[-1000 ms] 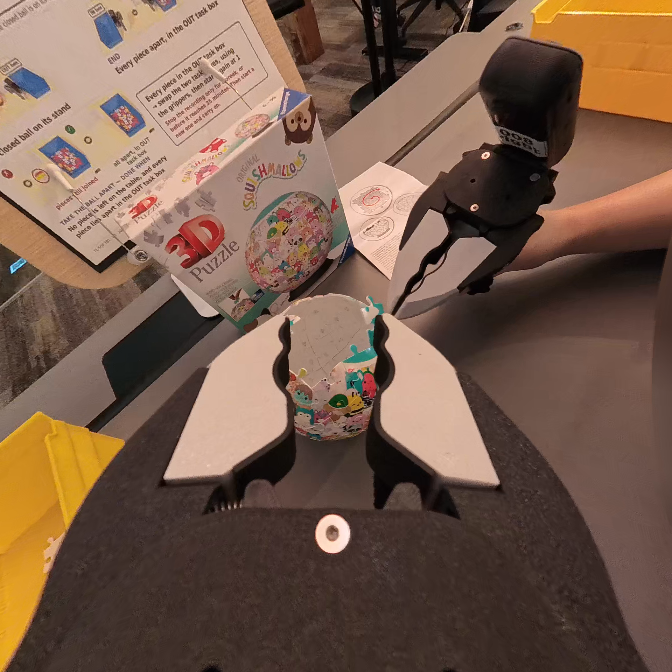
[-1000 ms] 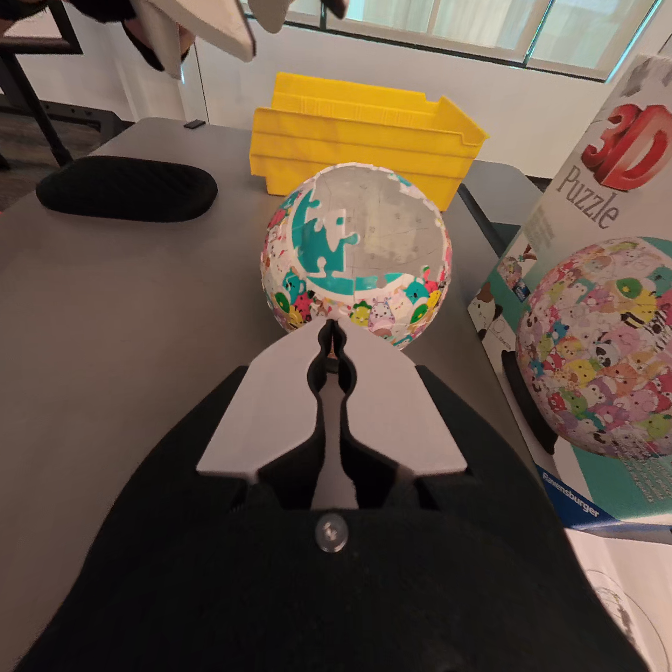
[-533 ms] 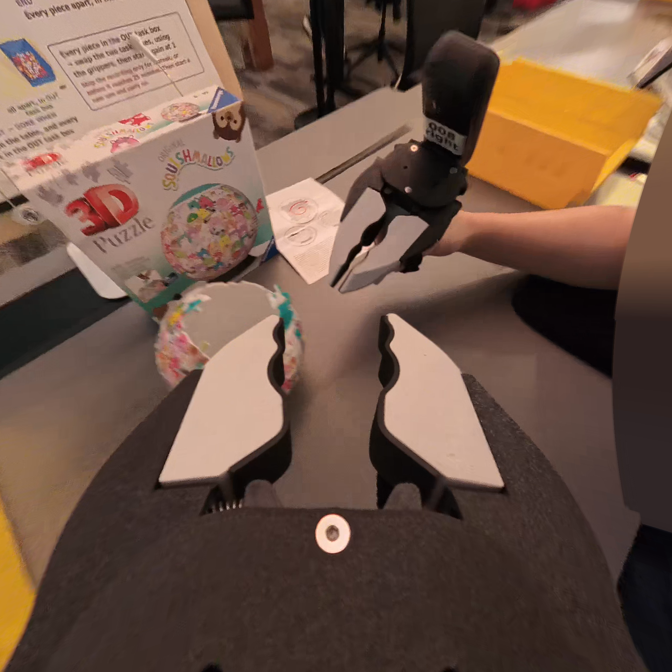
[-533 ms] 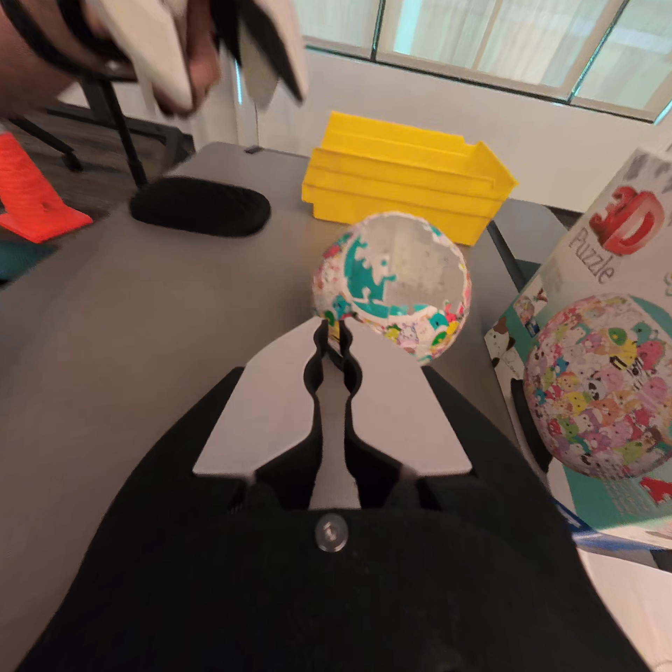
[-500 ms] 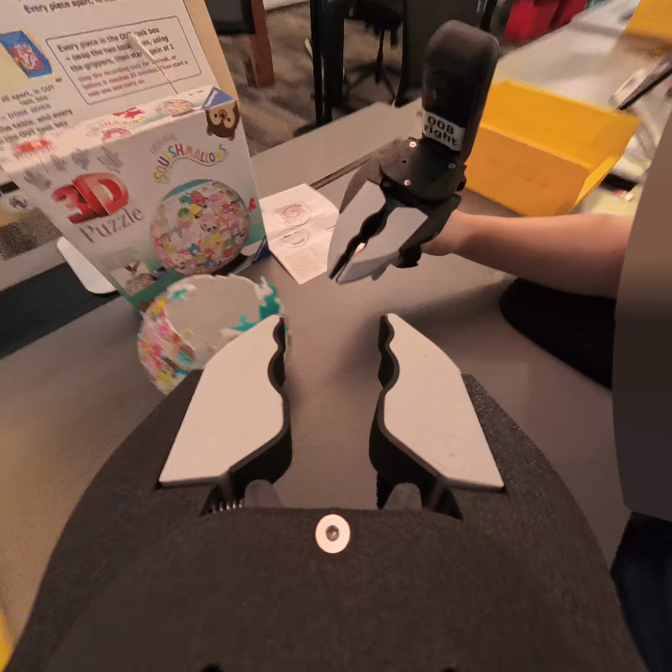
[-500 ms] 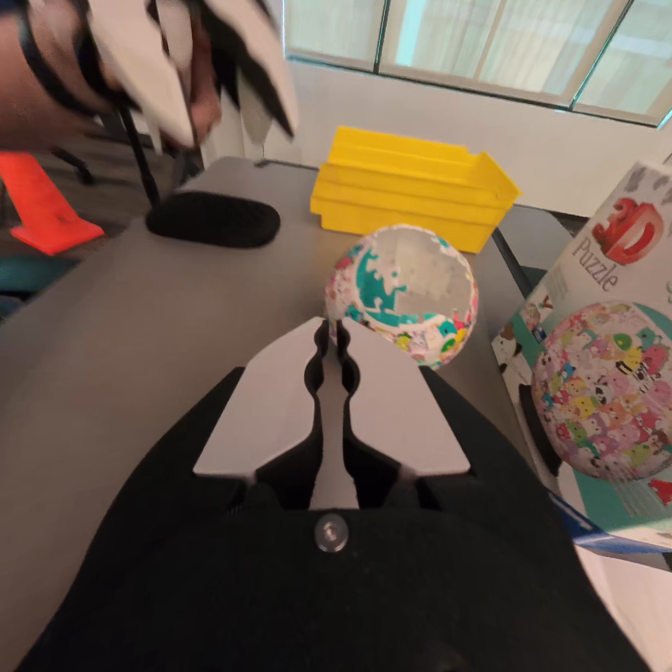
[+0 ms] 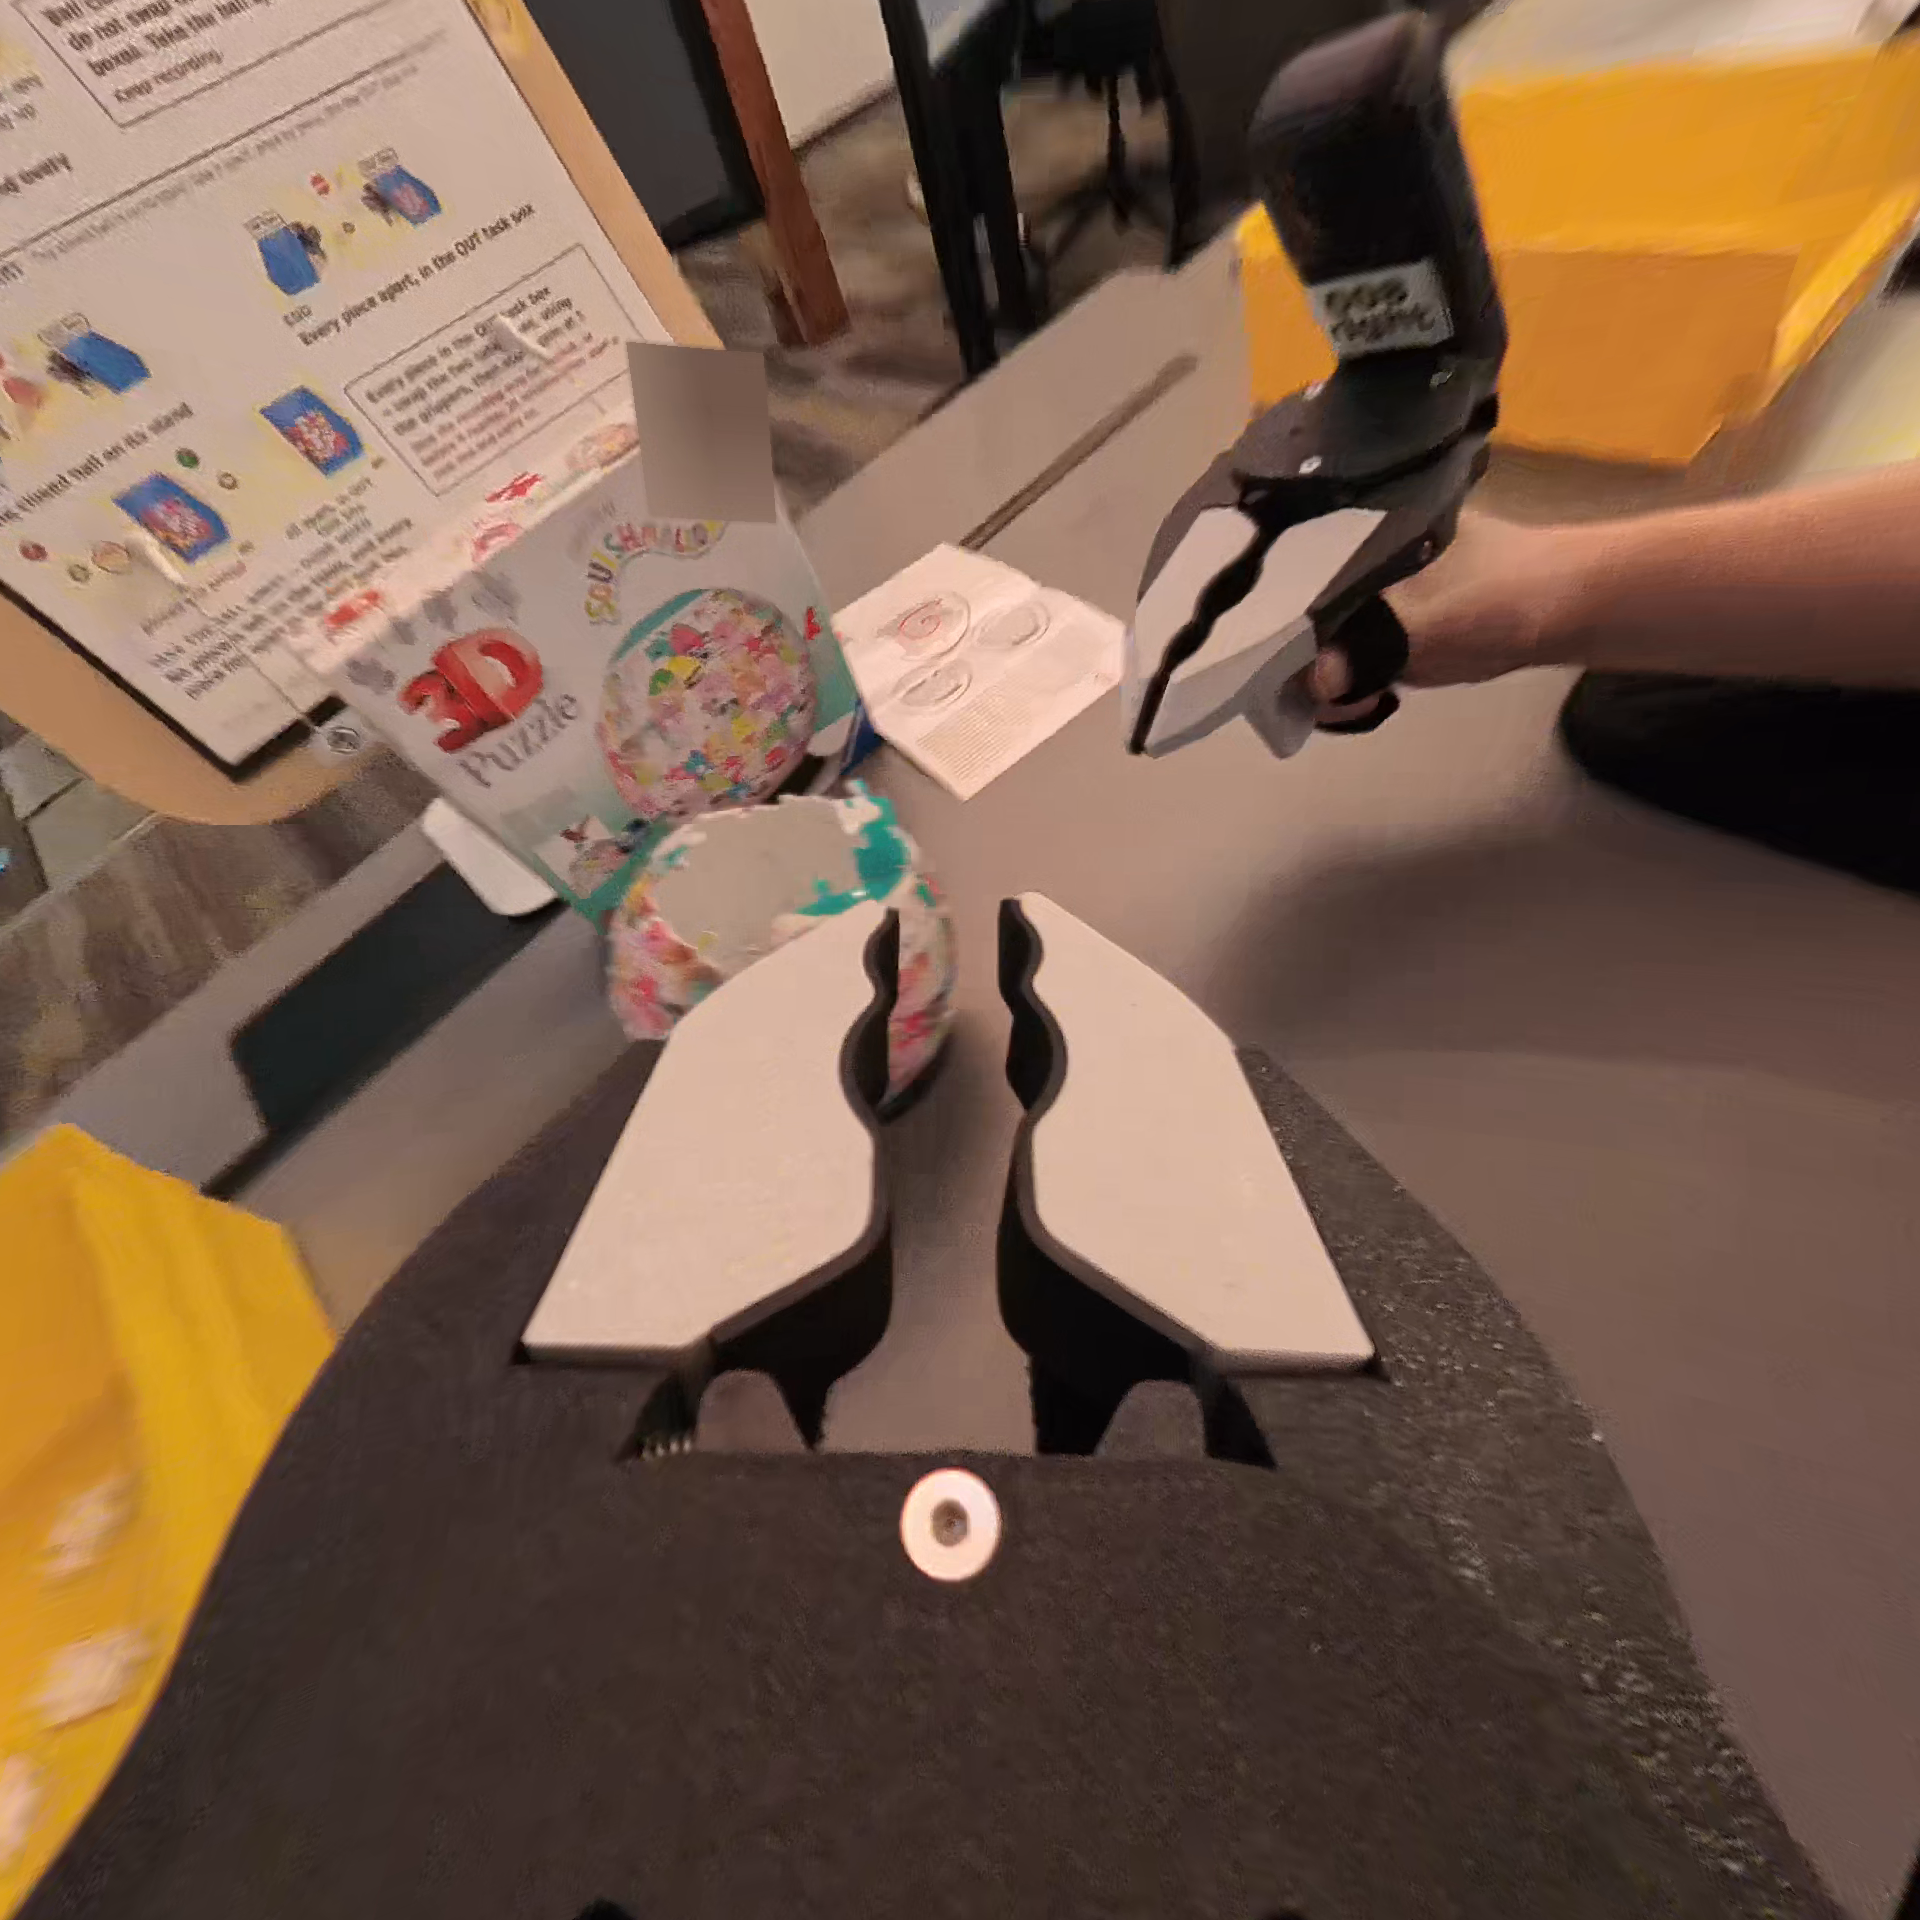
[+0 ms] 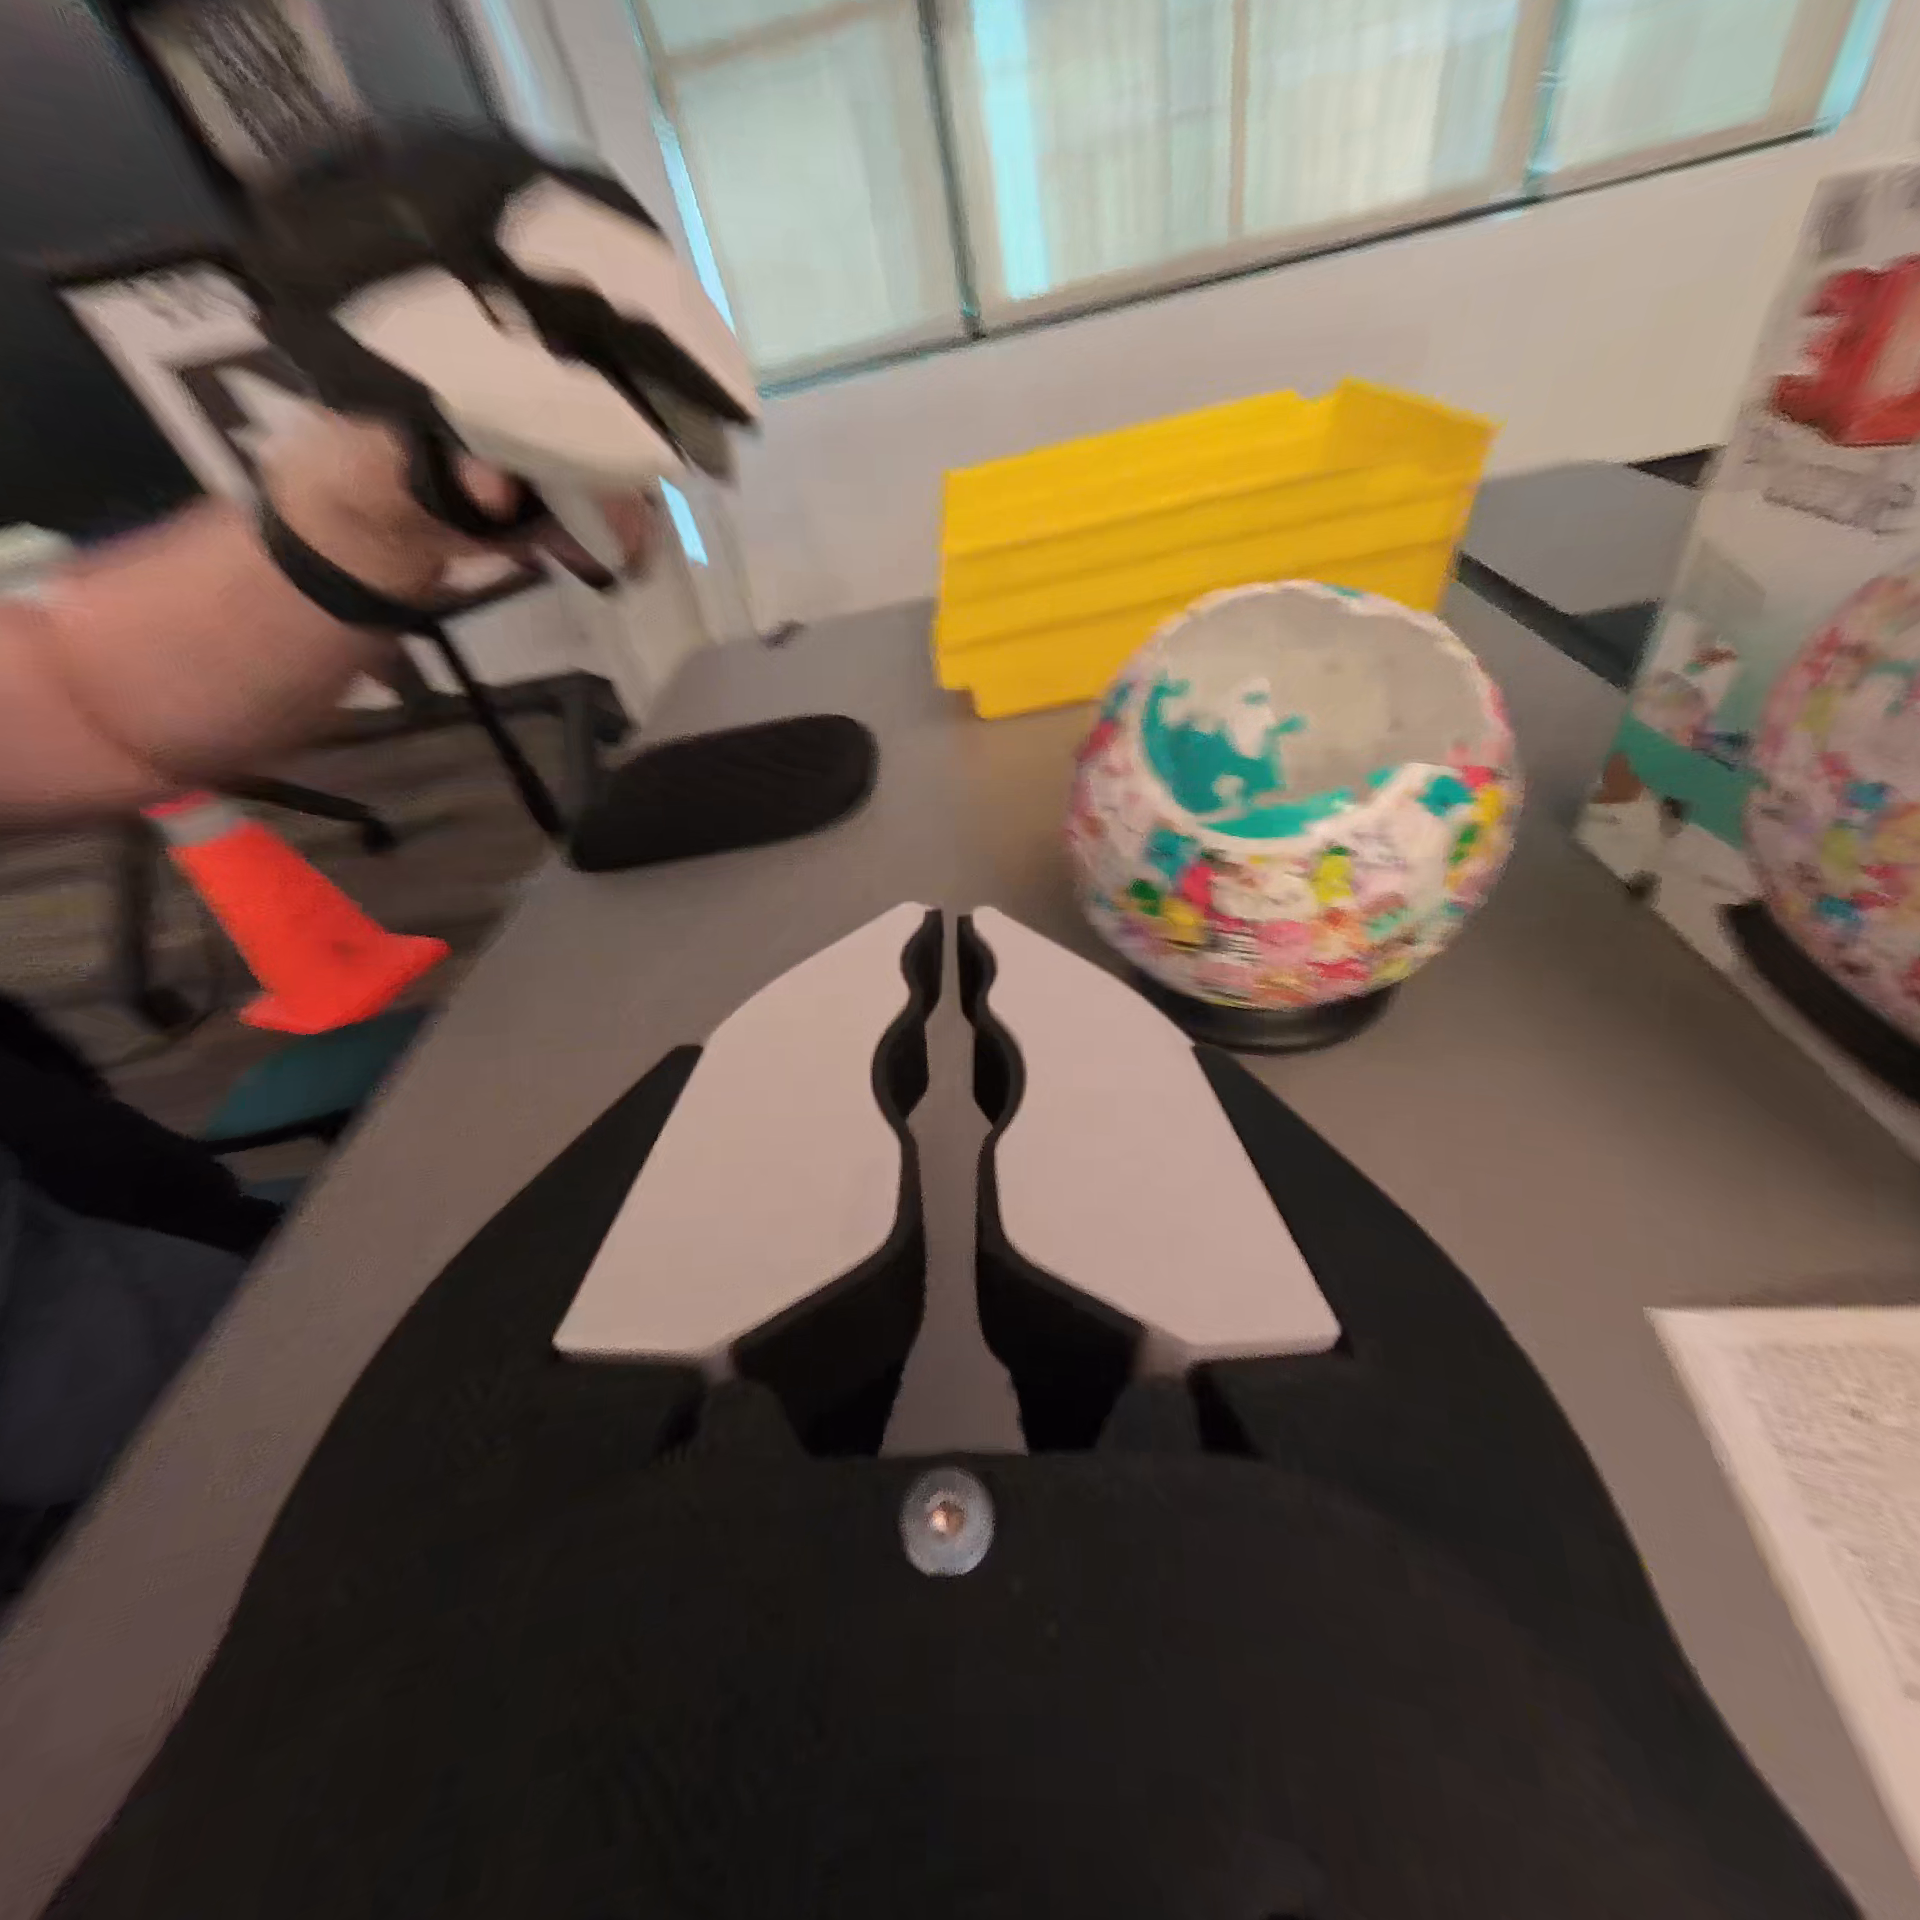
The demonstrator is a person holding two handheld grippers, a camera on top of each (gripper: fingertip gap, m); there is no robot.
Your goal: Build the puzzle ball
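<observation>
So the puzzle ball (image 8: pixel 1294 821) is sitting on its black stand (image 8: pixel 1273 1023) on the grey surface (image 8: pixel 1558 1143), only partly built, with a big open hole at the top showing the white inside. It's just ahead and right of the right hand-held gripper (image 8: pixel 948 920), and ahead-left of the left hand-held gripper (image 7: pixel 943 914), partly hidden behind that one's left finger. Neither is holding anything: the right one is clenched nearly closed with only a sliver between the fingers, the left one is released with a clear gap and bare surface showing through it. Biggest risk I'd guess from here is bumping the shell, since a half-finished ball with an open rim looks easy to knock off the stand or crack apart at the seams if a finger nudges it sideways (the motion blur suggests things are moving fast). Also no loose piece is in either grip, so one has to come from somewhere, maybe the yellow bin (image 7: pixel 125 1403) down left of the left hand-held gripper, which seems to have pale bits in it, too blurry to be sure. Pose-wise, the right one is held above the surface, tilted down, forearm (image 7: pixel 1683 592) coming in from the right; the left is raised too, hand (image 8: pixel 343 561) wrapped on the handle.
</observation>
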